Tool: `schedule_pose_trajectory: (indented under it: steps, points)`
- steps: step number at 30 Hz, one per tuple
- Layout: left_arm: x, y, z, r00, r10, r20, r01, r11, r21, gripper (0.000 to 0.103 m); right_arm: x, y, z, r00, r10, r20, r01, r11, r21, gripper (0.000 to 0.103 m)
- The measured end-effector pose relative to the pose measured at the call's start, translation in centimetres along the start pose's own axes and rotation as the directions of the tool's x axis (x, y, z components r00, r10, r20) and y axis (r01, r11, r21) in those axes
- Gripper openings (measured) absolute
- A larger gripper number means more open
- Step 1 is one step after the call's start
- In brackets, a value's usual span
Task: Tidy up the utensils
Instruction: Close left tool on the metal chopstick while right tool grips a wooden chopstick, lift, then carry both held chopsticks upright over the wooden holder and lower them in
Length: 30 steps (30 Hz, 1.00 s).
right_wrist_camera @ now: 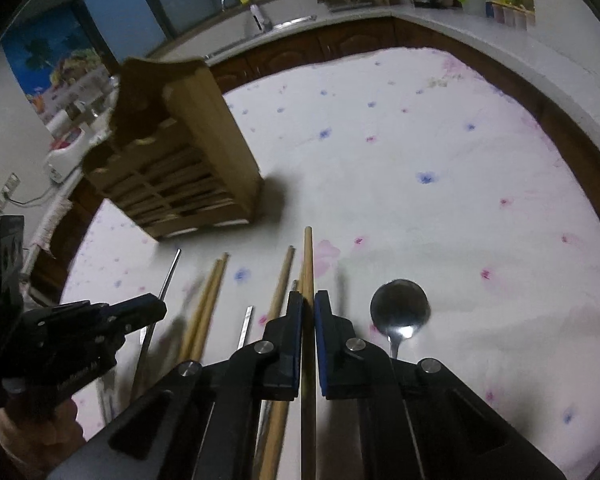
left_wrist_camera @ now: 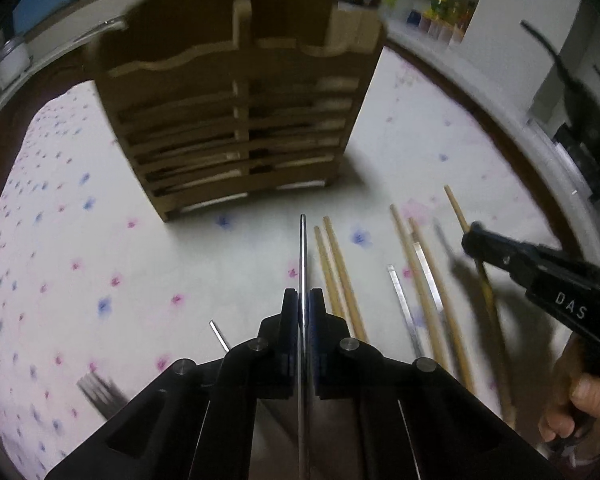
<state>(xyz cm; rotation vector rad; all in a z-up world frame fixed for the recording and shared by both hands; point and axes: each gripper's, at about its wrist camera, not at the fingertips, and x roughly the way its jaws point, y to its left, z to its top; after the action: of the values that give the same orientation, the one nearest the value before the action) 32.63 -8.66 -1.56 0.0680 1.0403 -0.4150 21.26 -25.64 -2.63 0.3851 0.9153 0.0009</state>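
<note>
At lower centre of the left wrist view, the left gripper (left_wrist_camera: 303, 304) has its jaws pinched on a thin metal rod (left_wrist_camera: 303, 248), likely a steel chopstick, which runs up between them and points at the rack (left_wrist_camera: 236, 120) in the upper middle. Further right in that frame, loose wooden chopsticks (left_wrist_camera: 340, 272) and flat metal handles (left_wrist_camera: 400, 300) lie on the flowered cloth (left_wrist_camera: 100, 240). At the right edge the right gripper (left_wrist_camera: 470, 240) is clamped on a single wooden stick (right_wrist_camera: 308, 264); its own view shows the jaws closed on it at lower centre, with a spoon (right_wrist_camera: 399, 306) just to the right on the cloth.

Both pieces look gripped low on their length, so the long free ends may swing. My advice: carry each one upright toward the rack's open top, align the tip with a slot before lowering, and release only once the tip is inside. Handle one side at a time so the two sticks do not cross.
</note>
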Motion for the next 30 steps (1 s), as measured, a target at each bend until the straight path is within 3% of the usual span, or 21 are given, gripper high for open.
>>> schedule_pose_trajectory:
  steps: [6, 13, 22, 30]
  points:
    - [-6.8, 0.0, -1.7, 0.991, -0.061, 0.122, 0.063, 0.998, -0.009, 0.003, -4.9, 1.3, -0.5, 0.996, 0.036, 0.081, -0.034, 0.999, -0.021, 0.006]
    - [-13.1, 1.1, -4.6, 0.963, -0.119, 0.241, 0.130, 0.991, -0.030, 0.003, -9.3, 3.5, -0.6, 0.985, 0.061, 0.163, -0.052, 0.997, -0.063, 0.006]
    - [-17.8, 2.9, -7.9, 0.932, -0.136, 0.335, 0.160, 0.986, -0.045, 0.003, -12.5, 5.3, -1.0, 0.970, 0.080, 0.228, -0.059, 0.993, -0.099, 0.006]
    - [-18.8, 3.5, -8.8, 0.922, -0.151, 0.355, 0.190, 0.979, -0.076, 0.003, -14.4, 6.1, -1.2, 0.959, 0.093, 0.267, -0.064, 0.991, -0.113, 0.006]
